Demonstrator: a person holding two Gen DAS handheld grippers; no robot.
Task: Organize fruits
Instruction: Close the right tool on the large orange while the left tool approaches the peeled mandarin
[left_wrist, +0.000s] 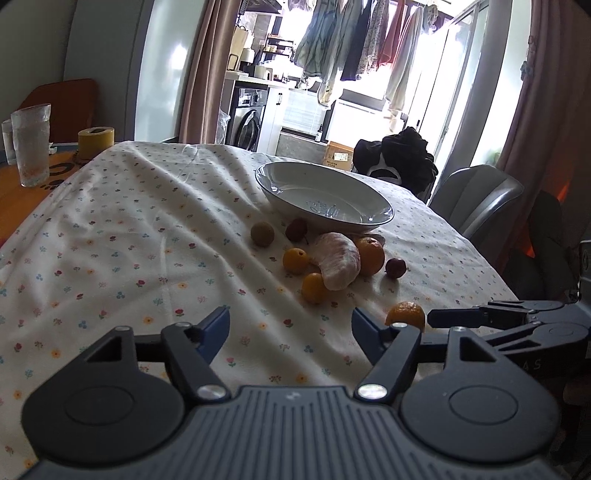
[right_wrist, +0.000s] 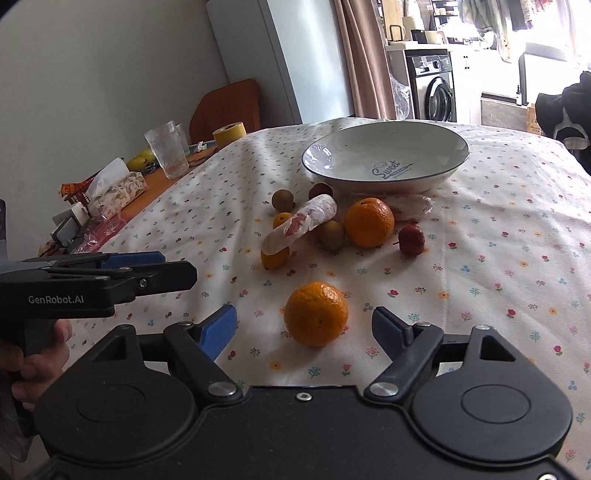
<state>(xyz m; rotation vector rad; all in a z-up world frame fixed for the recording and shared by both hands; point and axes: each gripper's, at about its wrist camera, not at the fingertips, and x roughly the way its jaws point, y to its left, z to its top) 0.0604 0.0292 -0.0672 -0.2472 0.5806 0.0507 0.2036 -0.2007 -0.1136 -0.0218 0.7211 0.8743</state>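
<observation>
A white bowl (right_wrist: 452, 168) marked "Sweet" stands empty on the floral tablecloth (right_wrist: 498, 258). In front of it lie a large orange (right_wrist: 369, 221), peeled pomelo segments (right_wrist: 299, 225), small red fruits (right_wrist: 411, 240), brownish round fruits (right_wrist: 282, 199) and small yellow-orange fruits (right_wrist: 275, 258). A second orange (right_wrist: 316, 314) rests on the cloth between the open fingers of my right gripper (right_wrist: 304, 323), untouched. My left gripper (left_wrist: 290, 325) is open over bare cloth, left of that orange (left_wrist: 406, 314). The bowl (left_wrist: 266, 184) and fruit pile (left_wrist: 338, 260) lie ahead of it.
Drinking glasses (right_wrist: 168, 149), a yellow tape roll (right_wrist: 229, 133) and a tissue pack (right_wrist: 114, 188) sit on the wooden tabletop at the left. A grey chair (left_wrist: 476, 195) stands beyond the table's right edge. A hand (right_wrist: 37, 354) holds the left gripper's handle.
</observation>
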